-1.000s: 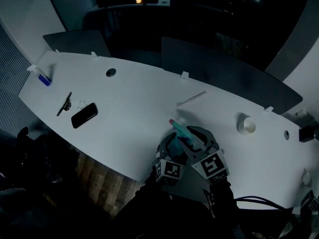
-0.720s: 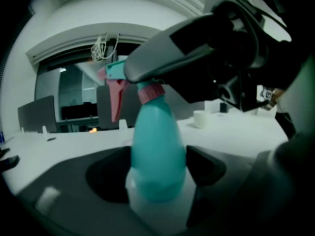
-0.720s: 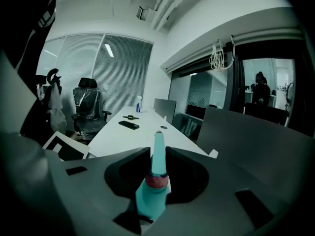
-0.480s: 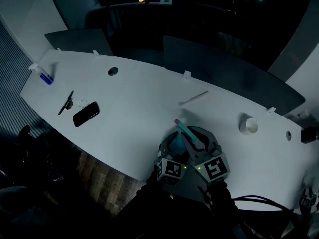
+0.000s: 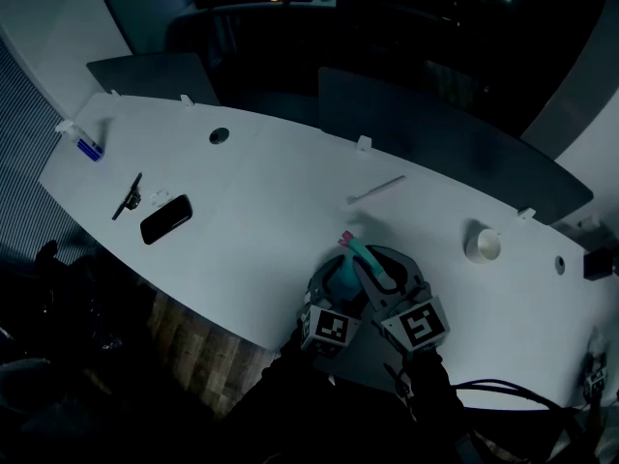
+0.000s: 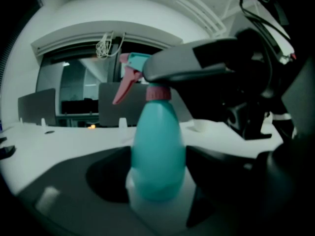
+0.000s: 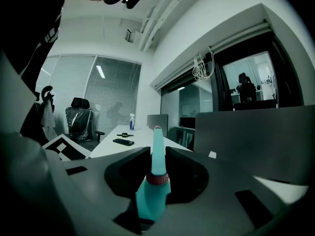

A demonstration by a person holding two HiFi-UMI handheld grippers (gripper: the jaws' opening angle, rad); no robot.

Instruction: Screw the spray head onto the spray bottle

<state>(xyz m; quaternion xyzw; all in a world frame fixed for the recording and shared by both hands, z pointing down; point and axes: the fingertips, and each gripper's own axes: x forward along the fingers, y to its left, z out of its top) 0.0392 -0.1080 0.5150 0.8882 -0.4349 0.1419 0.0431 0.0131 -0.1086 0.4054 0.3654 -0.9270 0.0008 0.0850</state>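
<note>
A teal spray bottle (image 5: 338,278) stands near the table's front edge, and my left gripper (image 5: 332,283) is shut on its lower body. In the left gripper view the bottle (image 6: 157,151) fills the gap between the jaws, with a pink collar (image 6: 158,93) and pink trigger (image 6: 124,87) above. The teal spray head (image 5: 361,257) sits on the neck. My right gripper (image 5: 372,271) has just been closing and is now shut on the spray head (image 7: 157,154), with its jaws pressing both sides.
On the white table (image 5: 271,191) lie a black phone (image 5: 164,219), a dark tool (image 5: 126,197), a small bottle (image 5: 87,149) at the far left, a thin rod (image 5: 375,190) and a white cup (image 5: 482,245). Dark partitions (image 5: 426,133) stand behind.
My right gripper's jaws have drawn in onto the spray head and the gripper has rolled a little. The left gripper and the bottle have stayed in place.
</note>
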